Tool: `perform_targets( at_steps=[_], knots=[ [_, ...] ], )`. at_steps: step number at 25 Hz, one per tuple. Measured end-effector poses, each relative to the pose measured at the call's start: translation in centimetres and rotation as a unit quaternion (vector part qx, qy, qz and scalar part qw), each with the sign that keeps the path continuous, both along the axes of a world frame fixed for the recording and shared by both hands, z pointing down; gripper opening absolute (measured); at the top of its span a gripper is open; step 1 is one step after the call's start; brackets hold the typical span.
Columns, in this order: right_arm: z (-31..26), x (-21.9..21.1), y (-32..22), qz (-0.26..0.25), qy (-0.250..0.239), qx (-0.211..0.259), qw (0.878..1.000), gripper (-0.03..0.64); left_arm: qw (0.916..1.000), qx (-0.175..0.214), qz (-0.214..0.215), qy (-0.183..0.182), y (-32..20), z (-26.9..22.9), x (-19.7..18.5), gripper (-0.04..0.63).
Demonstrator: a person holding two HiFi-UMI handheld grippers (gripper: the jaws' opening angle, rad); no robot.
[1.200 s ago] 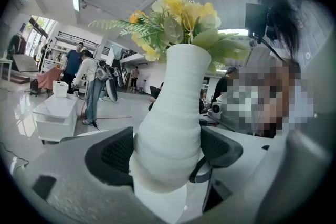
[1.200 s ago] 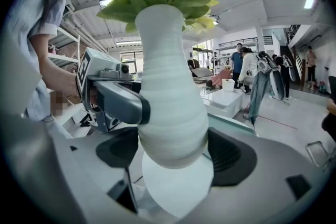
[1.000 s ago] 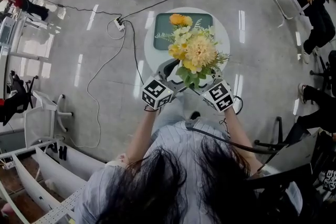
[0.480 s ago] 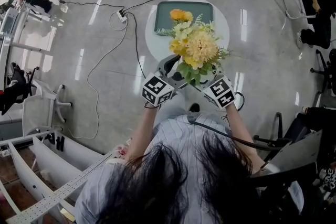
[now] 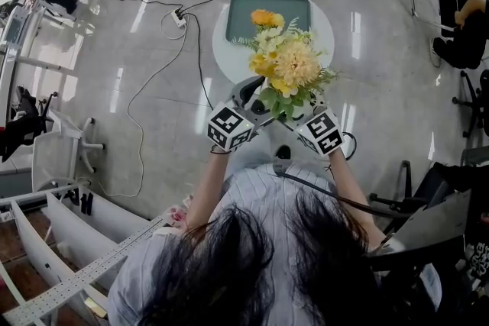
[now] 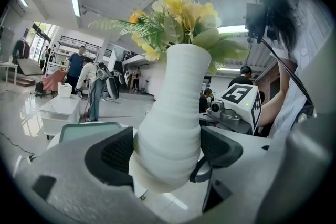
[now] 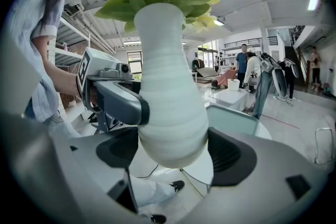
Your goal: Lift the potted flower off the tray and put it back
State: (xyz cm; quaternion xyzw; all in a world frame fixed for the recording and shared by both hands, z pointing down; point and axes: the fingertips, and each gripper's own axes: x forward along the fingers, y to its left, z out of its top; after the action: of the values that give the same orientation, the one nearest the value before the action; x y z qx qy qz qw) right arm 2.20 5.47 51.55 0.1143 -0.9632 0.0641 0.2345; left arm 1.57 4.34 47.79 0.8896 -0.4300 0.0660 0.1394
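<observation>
Potted flower: stood between both jaw pairs, apparently clear of the tray.
Left gripper: jaws part-open, clamping its sides.
Right gripper: same grip.

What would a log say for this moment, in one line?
vase: held in air, off tray | left gripper: shut on vase | right gripper: shut on vase | tray: on table

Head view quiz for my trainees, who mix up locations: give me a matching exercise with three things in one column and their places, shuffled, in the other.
1. vase
2. tray
3. power strip

a. on the floor
b. on the round table
c. in the air, clamped by the left gripper and right gripper

Pairs: 1-c, 2-b, 3-a.
</observation>
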Motion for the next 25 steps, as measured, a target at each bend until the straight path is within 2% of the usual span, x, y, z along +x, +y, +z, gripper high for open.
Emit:
perform_targets(
  at_steps=[25],
  knots=[
    [0.3, 0.0, -1.4, 0.017, -0.006, -0.01, 1.0, 0.391, 0.9998, -0.011, 0.014, 0.0, -1.5, 0.3, 0.0, 0.393]
  ],
)
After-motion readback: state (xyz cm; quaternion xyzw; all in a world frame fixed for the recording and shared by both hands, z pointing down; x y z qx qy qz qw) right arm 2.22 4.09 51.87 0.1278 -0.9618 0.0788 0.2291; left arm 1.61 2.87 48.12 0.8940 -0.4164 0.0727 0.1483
